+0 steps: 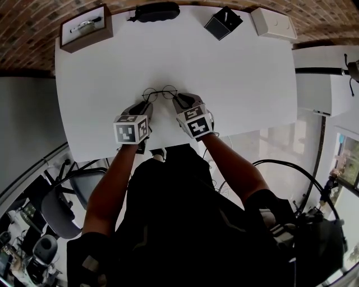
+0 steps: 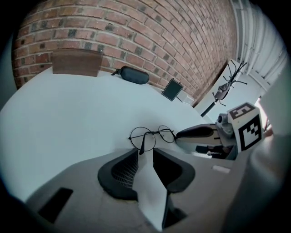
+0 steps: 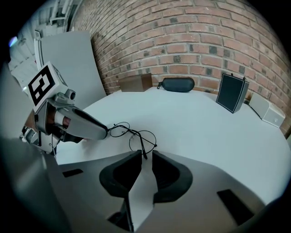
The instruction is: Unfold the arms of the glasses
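Note:
Thin round wire glasses [image 1: 160, 93] lie on the white table [image 1: 241, 78], lenses toward the far side. My left gripper [image 1: 146, 106] comes at their left end and my right gripper [image 1: 180, 102] at their right end, both angled down. In the left gripper view the glasses [image 2: 152, 135] lie just past the open left gripper [image 2: 145, 153], and a dark arm tip reaches the mouth of the gap. In the right gripper view the glasses [image 3: 136, 138] lie just ahead of the open right gripper [image 3: 146, 154], an arm tip between the fingertips with no pad pressing on it.
Along the table's far edge stand a brown wooden box [image 1: 86, 27], a black glasses case [image 1: 157, 11], a small black box [image 1: 223, 22] and a white box [image 1: 273, 23]. A brick wall rises behind. A chair [image 1: 61, 207] stands at the near left.

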Tool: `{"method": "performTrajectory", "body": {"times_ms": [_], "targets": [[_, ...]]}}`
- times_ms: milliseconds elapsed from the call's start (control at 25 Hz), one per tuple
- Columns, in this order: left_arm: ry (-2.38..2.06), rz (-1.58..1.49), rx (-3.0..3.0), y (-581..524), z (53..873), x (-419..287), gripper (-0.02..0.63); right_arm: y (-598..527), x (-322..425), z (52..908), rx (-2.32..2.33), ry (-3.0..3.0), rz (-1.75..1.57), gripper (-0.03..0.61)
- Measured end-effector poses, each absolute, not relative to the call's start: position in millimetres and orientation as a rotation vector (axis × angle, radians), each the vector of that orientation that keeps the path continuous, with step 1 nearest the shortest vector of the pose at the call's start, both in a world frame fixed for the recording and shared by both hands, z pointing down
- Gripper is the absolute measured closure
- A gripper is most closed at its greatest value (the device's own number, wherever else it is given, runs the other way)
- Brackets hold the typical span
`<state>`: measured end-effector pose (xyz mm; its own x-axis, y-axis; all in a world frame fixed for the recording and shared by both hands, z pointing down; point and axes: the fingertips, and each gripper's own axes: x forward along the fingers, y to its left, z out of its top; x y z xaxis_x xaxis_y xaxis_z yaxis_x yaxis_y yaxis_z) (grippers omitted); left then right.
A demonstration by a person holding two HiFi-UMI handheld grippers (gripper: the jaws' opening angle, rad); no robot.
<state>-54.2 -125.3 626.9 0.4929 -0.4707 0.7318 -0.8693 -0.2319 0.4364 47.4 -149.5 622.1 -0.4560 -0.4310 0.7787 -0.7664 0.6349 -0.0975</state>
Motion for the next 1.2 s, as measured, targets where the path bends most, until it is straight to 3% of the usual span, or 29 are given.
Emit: {"method": "performTrajectory", "body": {"times_ms": [360, 560, 1200], "targets": [[-1.13, 0.6, 1.884, -127, 633, -53, 0.522, -146, 41, 622, 0.871, -2.062, 0.399, 0.542], [-1.131, 0.618, 1.867, -127, 629, -56, 0.575, -147, 42, 620, 0.886, -2.069, 0.425, 0.551], [-1.129, 0.57, 1.979, -114, 615, -49, 0.583, -127, 32, 589, 0.898, -2.17, 0.324, 0.557]]}}
